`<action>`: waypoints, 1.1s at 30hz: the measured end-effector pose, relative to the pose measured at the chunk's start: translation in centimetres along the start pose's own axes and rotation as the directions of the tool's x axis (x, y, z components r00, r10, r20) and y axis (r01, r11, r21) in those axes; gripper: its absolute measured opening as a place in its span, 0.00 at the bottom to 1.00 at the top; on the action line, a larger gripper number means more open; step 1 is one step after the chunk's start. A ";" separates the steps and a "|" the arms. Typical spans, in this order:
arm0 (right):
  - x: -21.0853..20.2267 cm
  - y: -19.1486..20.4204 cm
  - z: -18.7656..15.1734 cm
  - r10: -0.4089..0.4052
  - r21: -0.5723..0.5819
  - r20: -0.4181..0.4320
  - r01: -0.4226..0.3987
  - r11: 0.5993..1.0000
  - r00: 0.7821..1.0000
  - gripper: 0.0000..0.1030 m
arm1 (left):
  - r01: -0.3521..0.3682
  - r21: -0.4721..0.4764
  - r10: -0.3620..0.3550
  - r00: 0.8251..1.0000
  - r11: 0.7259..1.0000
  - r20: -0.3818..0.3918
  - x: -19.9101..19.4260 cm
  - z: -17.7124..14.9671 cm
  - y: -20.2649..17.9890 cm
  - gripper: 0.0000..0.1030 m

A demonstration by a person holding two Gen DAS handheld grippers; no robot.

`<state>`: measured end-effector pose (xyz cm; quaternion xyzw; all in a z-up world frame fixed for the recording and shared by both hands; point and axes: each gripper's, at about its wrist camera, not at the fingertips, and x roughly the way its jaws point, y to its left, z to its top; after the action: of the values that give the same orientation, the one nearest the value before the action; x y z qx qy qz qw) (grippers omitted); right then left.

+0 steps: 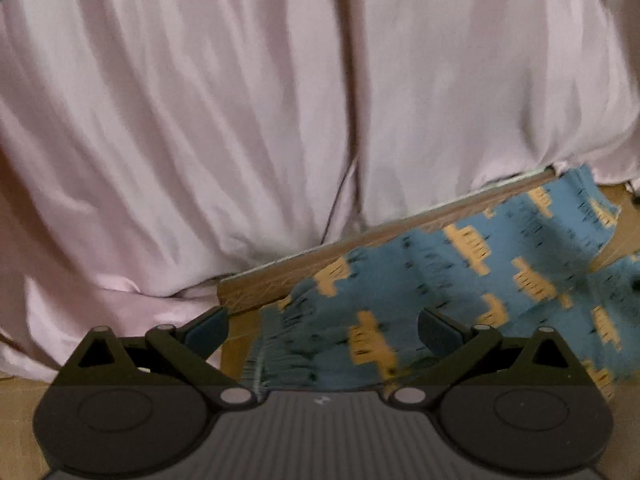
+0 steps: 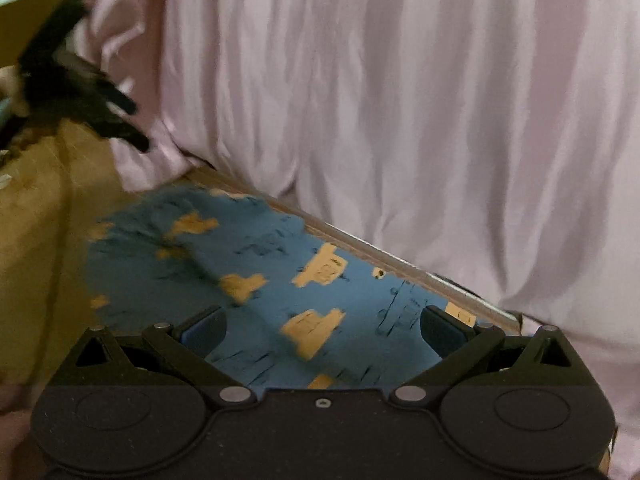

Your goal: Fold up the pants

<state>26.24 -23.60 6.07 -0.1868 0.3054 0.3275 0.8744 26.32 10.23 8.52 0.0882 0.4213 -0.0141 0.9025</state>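
Note:
The pants (image 1: 460, 280) are blue with orange blocky shapes and small dark marks; they lie on a brown cardboard surface (image 1: 236, 344). In the left wrist view my left gripper (image 1: 322, 332) stands open over their frayed hem end, with the cloth below the fingers. In the right wrist view the same pants (image 2: 280, 276) spread out ahead, and my right gripper (image 2: 322, 330) is open just above them, nothing clamped. The left gripper (image 2: 120, 120) shows blurred at the upper left of that view, above the cardboard (image 2: 44, 220).
A pale pink curtain (image 1: 280, 100) hangs close behind the surface and fills the background (image 2: 400, 100). A wooden strip (image 1: 360, 248) runs along the far edge (image 2: 380, 256) under the curtain.

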 end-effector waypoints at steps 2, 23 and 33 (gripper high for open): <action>3.3 -1.1 1.0 -0.002 -0.001 -0.010 0.002 1.000 1.000 1.00 | -0.007 0.020 0.007 0.999 1.000 -0.032 2.0 -0.1 1.3 1.00; 21.2 -6.5 4.0 0.178 -0.213 -0.149 -0.207 0.955 0.973 0.66 | 0.364 0.081 -0.353 0.927 0.928 -0.123 17.7 4.3 2.6 0.57; 21.1 -6.7 2.6 0.262 -0.220 -0.127 -0.285 0.933 0.957 0.19 | 0.296 0.178 -0.274 0.952 0.938 -0.136 18.2 3.5 0.3 0.07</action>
<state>44.57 -17.38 -5.03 -0.2606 0.3288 0.4705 0.7763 40.73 10.81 -3.07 0.1153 0.4750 -0.1815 0.8533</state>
